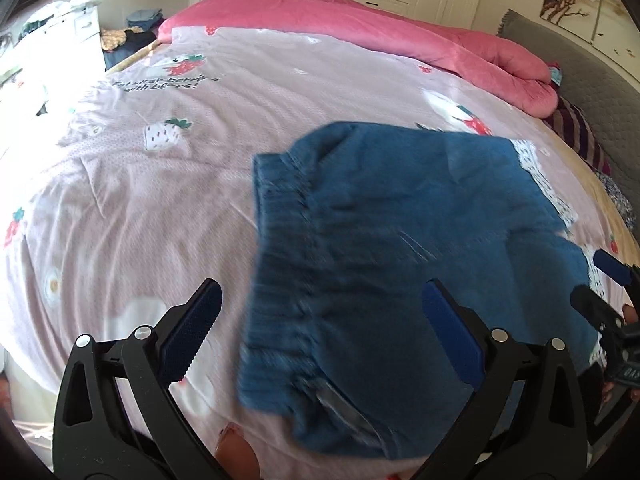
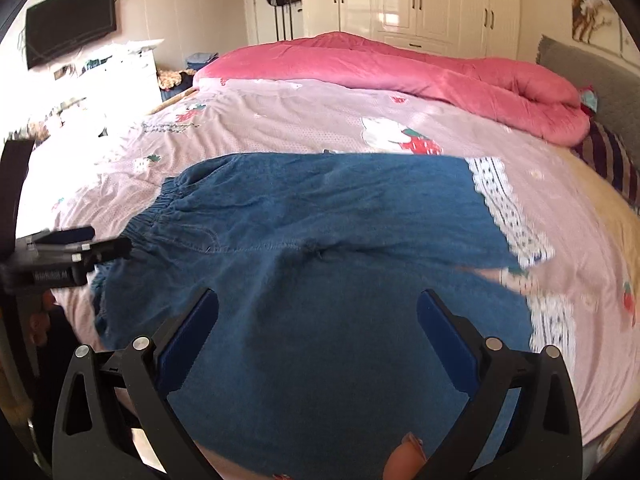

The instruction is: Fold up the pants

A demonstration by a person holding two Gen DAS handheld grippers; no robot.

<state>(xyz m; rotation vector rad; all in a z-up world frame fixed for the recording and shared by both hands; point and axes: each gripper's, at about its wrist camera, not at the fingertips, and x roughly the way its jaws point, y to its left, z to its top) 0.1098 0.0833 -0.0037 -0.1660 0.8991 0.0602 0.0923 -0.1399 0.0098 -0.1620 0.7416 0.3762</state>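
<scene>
Blue pants (image 1: 380,216) with white dotted cuffs (image 1: 540,176) lie on the pink strawberry bedsheet (image 1: 160,200), elastic waistband (image 1: 280,248) to the left. My left gripper (image 1: 320,300) is open above the waistband, holding nothing. In the right wrist view the pants (image 2: 320,240) spread across the sheet with both legs pointing right, cuffs (image 2: 504,208) at the right. My right gripper (image 2: 318,308) is open above the near leg, holding nothing. The left gripper (image 2: 104,242) shows at the left edge by the waistband; the right gripper (image 1: 600,276) shows at the right edge of the left view.
A rolled pink quilt (image 2: 400,72) lies along the far side of the bed. A grey headboard (image 2: 592,76) and striped pillow (image 2: 612,160) are at the right. A white dresser (image 2: 120,76) and wall TV (image 2: 70,24) stand at the left, wardrobes (image 2: 420,0) behind.
</scene>
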